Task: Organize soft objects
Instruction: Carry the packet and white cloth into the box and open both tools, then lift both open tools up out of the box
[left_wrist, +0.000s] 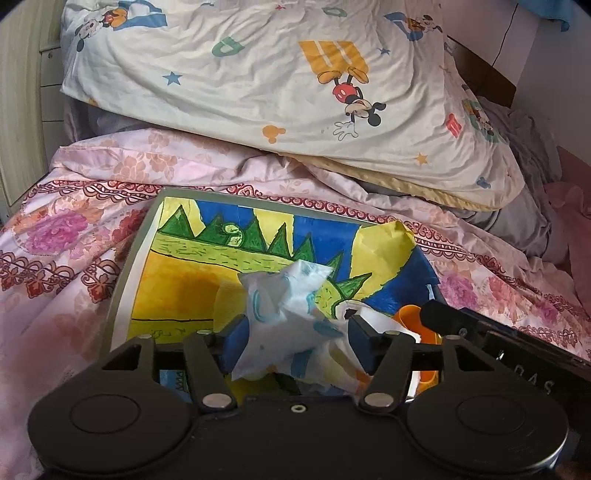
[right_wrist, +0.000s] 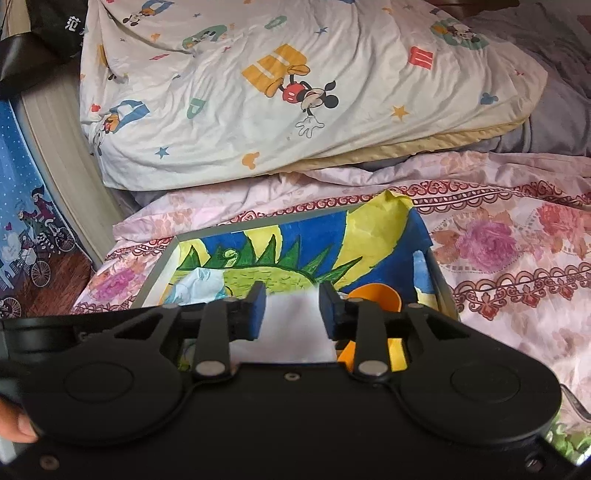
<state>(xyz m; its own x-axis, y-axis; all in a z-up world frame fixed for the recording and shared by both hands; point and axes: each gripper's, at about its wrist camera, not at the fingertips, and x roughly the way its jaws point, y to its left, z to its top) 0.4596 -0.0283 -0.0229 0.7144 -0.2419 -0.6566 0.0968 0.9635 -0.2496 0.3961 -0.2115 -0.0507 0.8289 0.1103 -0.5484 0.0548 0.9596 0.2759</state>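
My left gripper (left_wrist: 291, 332) is shut on a crumpled white and light-blue soft packet (left_wrist: 284, 317), held above a grey tray (left_wrist: 125, 280) lined with a yellow, blue and green drawing (left_wrist: 192, 266). My right gripper (right_wrist: 291, 310) holds a flat white cloth (right_wrist: 295, 332) between its blue pads (right_wrist: 258, 310), over the same tray (right_wrist: 155, 277). The crumpled packet also shows at the left in the right wrist view (right_wrist: 199, 284). An orange cup (right_wrist: 376, 299) sits in the tray's right part, also seen in the left wrist view (left_wrist: 410, 314).
The tray rests on a pink floral quilt (left_wrist: 66, 236). A Mickey Mouse pillow (left_wrist: 258, 81) lies behind it, on a yellow one. Grey bedding (left_wrist: 528, 221) is at the right. My right gripper's black body (left_wrist: 480, 325) reaches into the left wrist view. Floor (right_wrist: 33, 266) at the left.
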